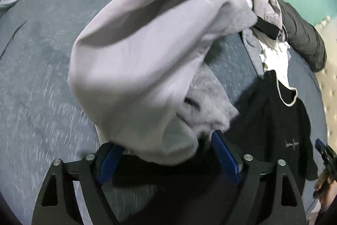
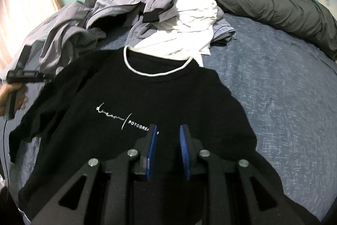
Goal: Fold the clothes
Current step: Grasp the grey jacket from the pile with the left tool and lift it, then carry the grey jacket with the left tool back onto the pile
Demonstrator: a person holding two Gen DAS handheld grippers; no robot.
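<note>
the left wrist view alone shows a pale lilac garment (image 1: pixel 134 60), smooth outside and fleecy inside, draped in a blurred fold that runs from 1 o'clock down to the left tongs (image 1: pixel 166 151); its lower edge hangs between the blue pads, which stand about half apart, and whether they press on it cannot be told. the right wrist view alone shows the whole black sweatshirt (image 2: pixel 147 98) lying flat on the speckled blue bed (image 2: pixel 273 98), white-trimmed neckline toward 12 o'clock, hem toward 6, so its long axis runs away from the camera; white script crosses the chest. the right tongs (image 2: pixel 168 136) hover above that print, blue ribbed pads a narrow gap apart with nothing between them. behind the collar lies a crumpled white shirt (image 2: pixel 189 20) among grey clothes (image 2: pixel 69 35), and a dark quilted duvet (image 2: pixel 273 3) at 1 o'clock
</note>
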